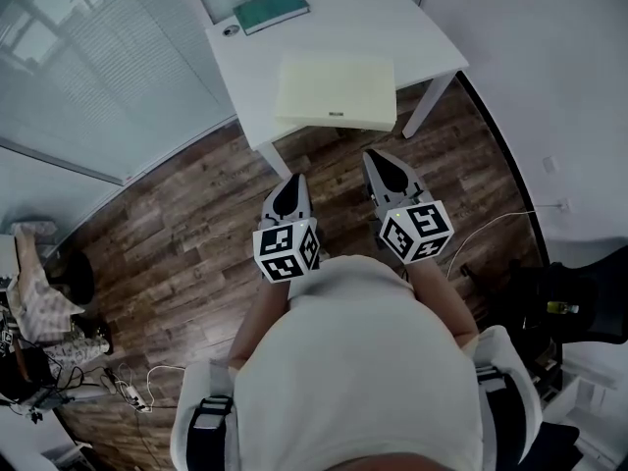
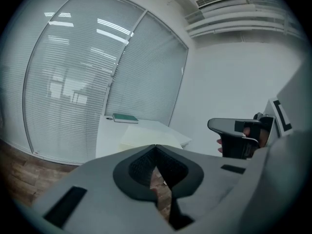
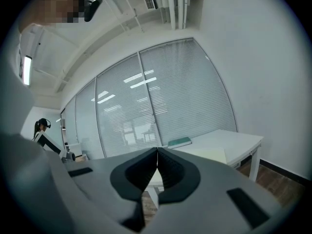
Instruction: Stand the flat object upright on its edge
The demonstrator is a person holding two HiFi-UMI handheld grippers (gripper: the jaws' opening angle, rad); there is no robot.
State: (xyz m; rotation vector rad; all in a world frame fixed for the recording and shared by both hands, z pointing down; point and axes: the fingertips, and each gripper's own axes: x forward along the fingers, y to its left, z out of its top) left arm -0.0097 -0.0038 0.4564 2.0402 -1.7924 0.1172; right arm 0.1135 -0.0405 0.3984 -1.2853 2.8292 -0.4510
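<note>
The flat object is a cream rectangular board [image 1: 336, 91] lying flat near the front edge of a white table [image 1: 432, 42]. It also shows ahead in the left gripper view [image 2: 146, 138] and the right gripper view [image 3: 210, 155]. My left gripper [image 1: 292, 186] and right gripper [image 1: 385, 165] hang side by side over the wood floor, close to the person's body and short of the table. Both point toward the board. The left gripper [image 2: 156, 146] is shut, and so is the right gripper [image 3: 157, 150], each with its tips meeting and nothing between them.
A green book [image 1: 272, 9] and a small round item [image 1: 231, 30] lie at the table's far left corner. A glass wall with blinds [image 1: 88, 57] runs along the left. A dark chair [image 1: 574, 302] stands at the right; cables [image 1: 137, 391] and clutter lie on the floor at the lower left.
</note>
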